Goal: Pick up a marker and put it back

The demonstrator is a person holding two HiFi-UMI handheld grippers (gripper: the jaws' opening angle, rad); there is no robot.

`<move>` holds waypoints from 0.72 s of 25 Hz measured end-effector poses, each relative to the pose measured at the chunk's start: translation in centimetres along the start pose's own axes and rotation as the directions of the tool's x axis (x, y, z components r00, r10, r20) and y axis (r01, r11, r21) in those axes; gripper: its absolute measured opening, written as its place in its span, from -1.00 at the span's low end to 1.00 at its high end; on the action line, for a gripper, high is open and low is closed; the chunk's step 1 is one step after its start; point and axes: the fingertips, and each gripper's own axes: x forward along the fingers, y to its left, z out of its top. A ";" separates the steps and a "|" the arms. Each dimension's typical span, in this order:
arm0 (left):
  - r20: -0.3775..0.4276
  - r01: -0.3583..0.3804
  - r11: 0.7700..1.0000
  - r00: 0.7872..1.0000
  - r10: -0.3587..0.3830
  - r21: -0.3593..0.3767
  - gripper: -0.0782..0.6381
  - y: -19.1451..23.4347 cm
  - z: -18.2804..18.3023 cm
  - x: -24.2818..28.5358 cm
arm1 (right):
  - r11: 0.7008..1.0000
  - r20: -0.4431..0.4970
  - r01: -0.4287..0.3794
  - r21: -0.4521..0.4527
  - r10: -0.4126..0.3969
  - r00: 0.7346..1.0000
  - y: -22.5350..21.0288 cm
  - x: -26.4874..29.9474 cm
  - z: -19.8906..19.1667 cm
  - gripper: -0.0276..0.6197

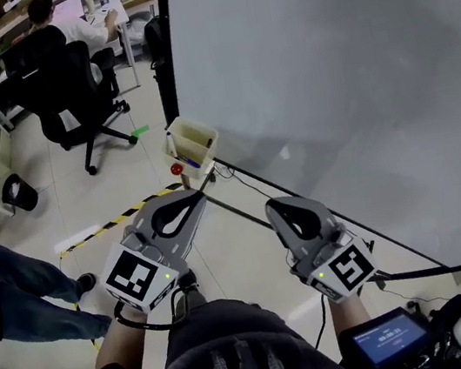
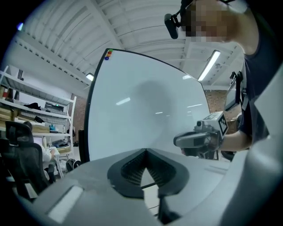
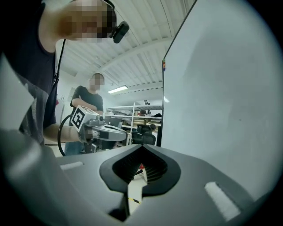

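In front of a large whiteboard (image 1: 326, 74) in a workshop, a person held a two-jaw tool in each hand, both pointing towards the board's lower-left corner. The left gripper (image 1: 201, 196) had its jaws pressed together with nothing between them, as its own view showed (image 2: 146, 150). The right gripper (image 1: 271, 206) was likewise closed and empty, its tips meeting in its own view (image 3: 142, 146). Neither tool touched the board, and the two were held side by side but apart.

The markers (image 1: 189, 162) sat in a pale holder box (image 1: 190, 136) fixed at the board's corner, just beyond the left gripper's tips. A red cap (image 1: 177, 169) poked out low on the box's left side. How many markers it held could not be made out.

Each gripper appeared in the other's camera, the right one (image 2: 177, 141) against the board and the left one (image 3: 131, 136) against the shelving behind.

Yellow-and-black tape (image 1: 121, 216) crossed the floor (image 1: 50, 211) below the box. Farther back, someone sat in a black office chair (image 1: 73, 92) at a worktop (image 1: 116, 9), and a bystander's jeans-clad legs (image 1: 19, 287) stood at the left edge. A small lit screen (image 1: 386, 339) glowed near the right wrist.
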 end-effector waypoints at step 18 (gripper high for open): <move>0.037 -0.030 0.999 0.999 0.029 0.022 -0.76 -18.3 3.8 -9.4 | 0.995 0.037 -0.077 0.068 0.074 0.997 10.0 -16.3 2.6 -0.91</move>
